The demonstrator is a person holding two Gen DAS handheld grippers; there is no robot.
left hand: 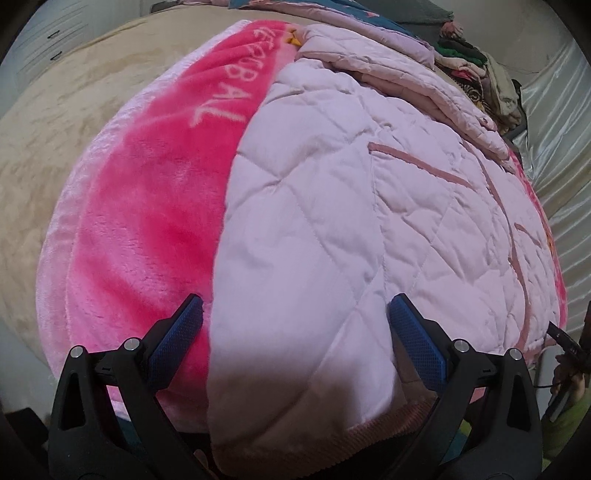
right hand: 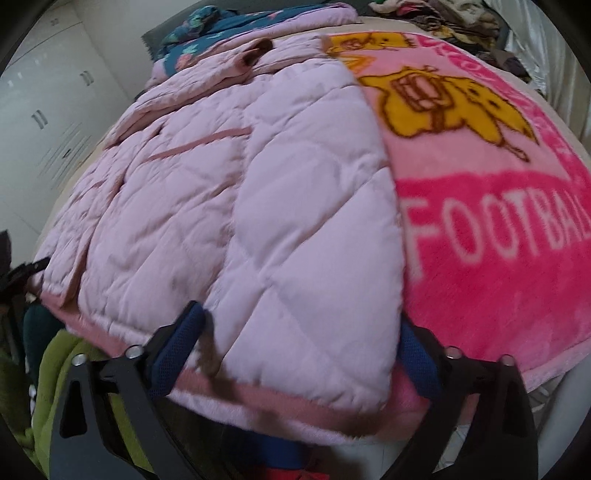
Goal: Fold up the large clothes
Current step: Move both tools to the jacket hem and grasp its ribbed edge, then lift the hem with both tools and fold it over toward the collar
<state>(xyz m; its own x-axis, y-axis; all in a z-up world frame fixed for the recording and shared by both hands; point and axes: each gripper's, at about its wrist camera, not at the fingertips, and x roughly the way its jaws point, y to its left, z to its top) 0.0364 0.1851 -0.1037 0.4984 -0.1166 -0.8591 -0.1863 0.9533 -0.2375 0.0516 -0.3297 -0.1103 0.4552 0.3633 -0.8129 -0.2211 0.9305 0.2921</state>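
Pink quilted jacket (left hand: 332, 221) lay flat on pink blanket (left hand: 147, 221) on bed; we held left tool (left hand: 295, 317) & right tool (right hand: 301, 328) wide, straddling hem, nothing gripped; best pinch hem corners evenly, lift together.

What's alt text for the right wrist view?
A pale pink quilted jacket lies flat on a pink FOOTBALL blanket, its hem corner between the open right gripper fingers. Heaped clothes sit behind.
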